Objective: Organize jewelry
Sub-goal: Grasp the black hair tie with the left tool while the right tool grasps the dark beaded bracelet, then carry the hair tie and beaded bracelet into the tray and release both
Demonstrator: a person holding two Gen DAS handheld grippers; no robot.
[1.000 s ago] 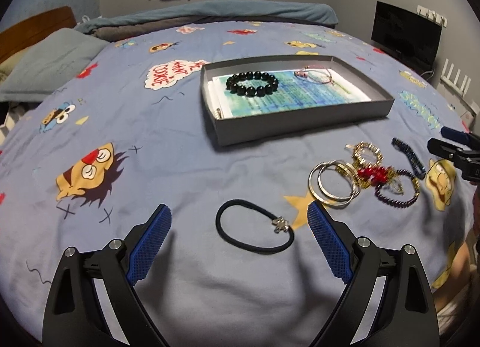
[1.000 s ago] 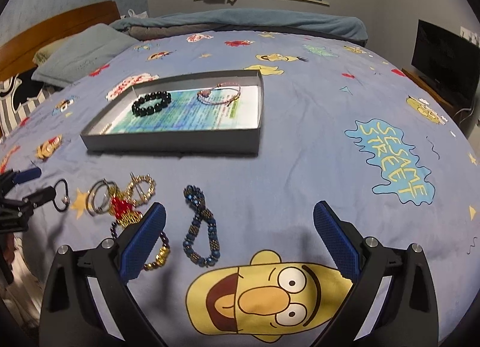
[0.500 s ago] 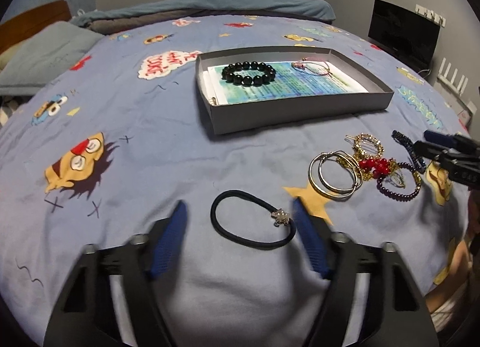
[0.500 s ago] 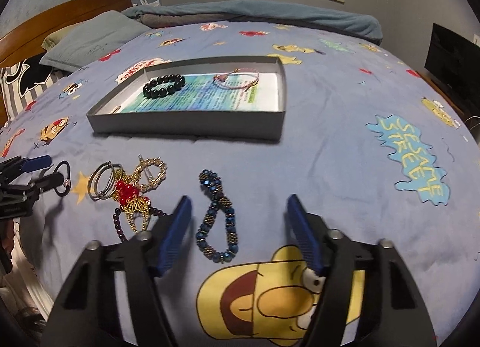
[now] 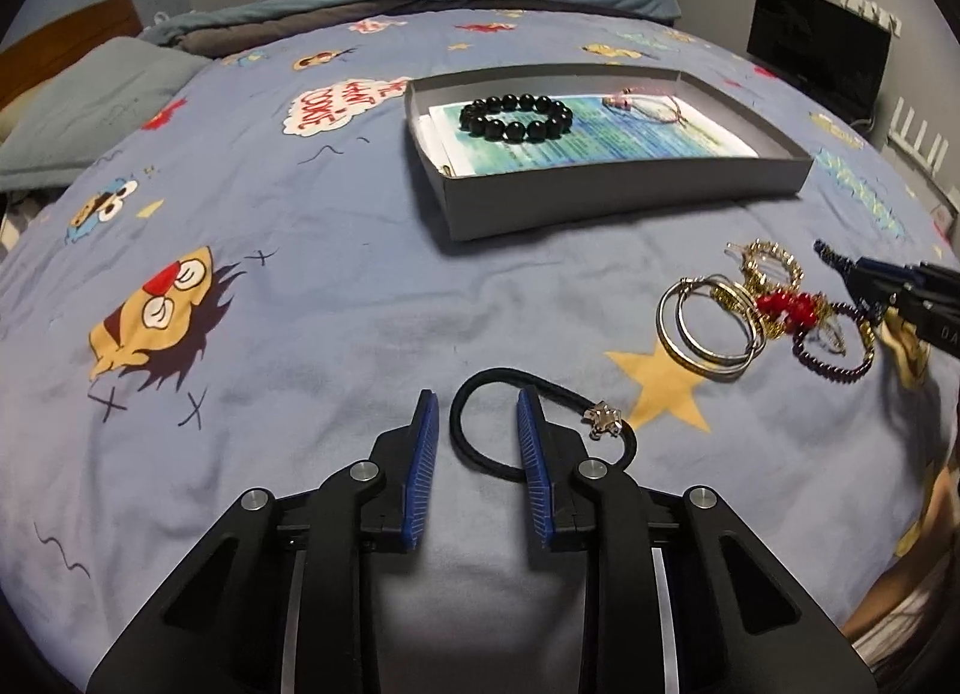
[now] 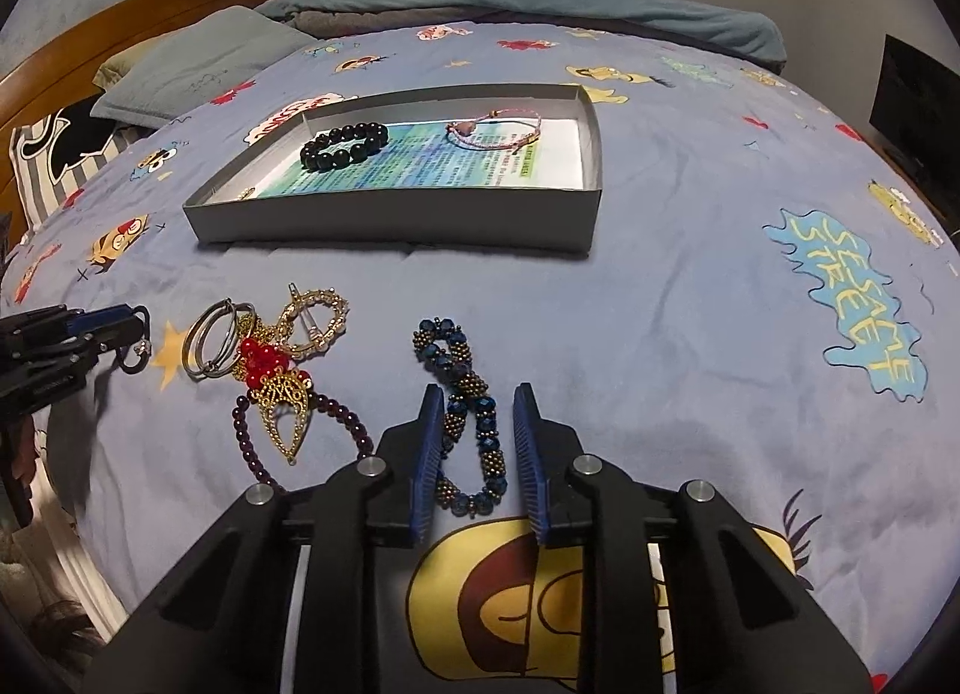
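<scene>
Narrowed since a second before — left gripper (image 5: 477, 415) no longer spread wide, jaws half drawn in around the near arc of the black hair tie (image 5: 543, 430) on the bedspread (image 5: 300, 298), not yet pinching. Same with right gripper (image 6: 477, 415) — partly drawn together, straddling the blue beaded bracelet (image 6: 465, 394). Grey tray (image 6: 390, 220) unchanged beyond, black bead bracelet (image 6: 343, 144) inside.

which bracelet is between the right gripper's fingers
The blue and bronze beaded bracelet, twisted into a figure eight on the bedspread. The purple bead one lies to its left, outside the fingers; the other two sit in the box.
</scene>
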